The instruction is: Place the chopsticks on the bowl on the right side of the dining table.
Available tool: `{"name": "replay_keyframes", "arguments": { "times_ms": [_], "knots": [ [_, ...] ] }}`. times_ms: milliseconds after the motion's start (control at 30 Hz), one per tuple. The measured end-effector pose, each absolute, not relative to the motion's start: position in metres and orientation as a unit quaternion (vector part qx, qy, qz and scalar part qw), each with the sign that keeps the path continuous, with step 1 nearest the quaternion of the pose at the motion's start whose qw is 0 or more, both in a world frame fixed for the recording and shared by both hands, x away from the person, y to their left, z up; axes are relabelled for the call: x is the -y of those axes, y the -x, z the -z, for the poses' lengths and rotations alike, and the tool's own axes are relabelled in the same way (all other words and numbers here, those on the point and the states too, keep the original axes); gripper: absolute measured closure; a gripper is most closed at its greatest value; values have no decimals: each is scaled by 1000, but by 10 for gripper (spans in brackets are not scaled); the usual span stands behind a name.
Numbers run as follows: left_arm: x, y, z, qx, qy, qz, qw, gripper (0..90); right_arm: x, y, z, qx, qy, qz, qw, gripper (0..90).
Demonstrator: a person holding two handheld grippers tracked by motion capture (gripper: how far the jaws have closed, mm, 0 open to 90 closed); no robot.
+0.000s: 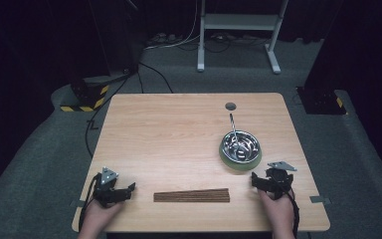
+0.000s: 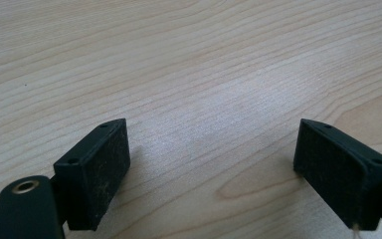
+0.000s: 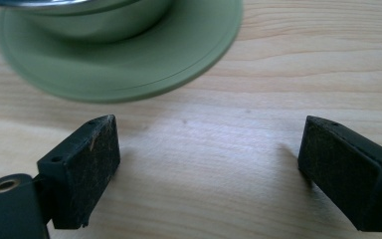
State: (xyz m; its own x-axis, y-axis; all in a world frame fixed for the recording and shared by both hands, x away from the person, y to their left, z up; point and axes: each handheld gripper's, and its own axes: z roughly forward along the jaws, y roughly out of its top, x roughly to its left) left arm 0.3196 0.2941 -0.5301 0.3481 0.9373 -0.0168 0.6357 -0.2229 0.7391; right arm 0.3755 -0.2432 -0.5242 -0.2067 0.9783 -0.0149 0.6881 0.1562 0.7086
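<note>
Steel bowl (image 1: 240, 146) on its green base sits just ahead of the right gripper (image 1: 273, 180), both grippers' jaws apart and empty, left gripper (image 1: 117, 190) waiting near the dark strip (image 1: 191, 195)—next, likely a reach forward.

Bright lit table (image 1: 179, 124), dark surroundings, soft shadows, close views slightly blurred

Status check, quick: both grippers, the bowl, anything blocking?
Left gripper open, empty, resting on table. Right gripper open, empty, just short of steel bowl on its green base. Chopstick bundle between hands; nothing blocking.
</note>
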Motion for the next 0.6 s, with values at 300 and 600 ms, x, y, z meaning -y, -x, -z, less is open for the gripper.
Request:
{"name": "replay_keyframes", "arguments": {
  "times_ms": [300, 600],
  "knots": [
    [-293, -318, 530, -527, -748, -226, 334, 134, 246, -374, 524, -735, -560, -301, 236, 93],
    [-292, -318, 530, -530, -747, -227, 333, 133, 249, -363, 522, -753, -538, -308, 219, 150]
  ]
}}
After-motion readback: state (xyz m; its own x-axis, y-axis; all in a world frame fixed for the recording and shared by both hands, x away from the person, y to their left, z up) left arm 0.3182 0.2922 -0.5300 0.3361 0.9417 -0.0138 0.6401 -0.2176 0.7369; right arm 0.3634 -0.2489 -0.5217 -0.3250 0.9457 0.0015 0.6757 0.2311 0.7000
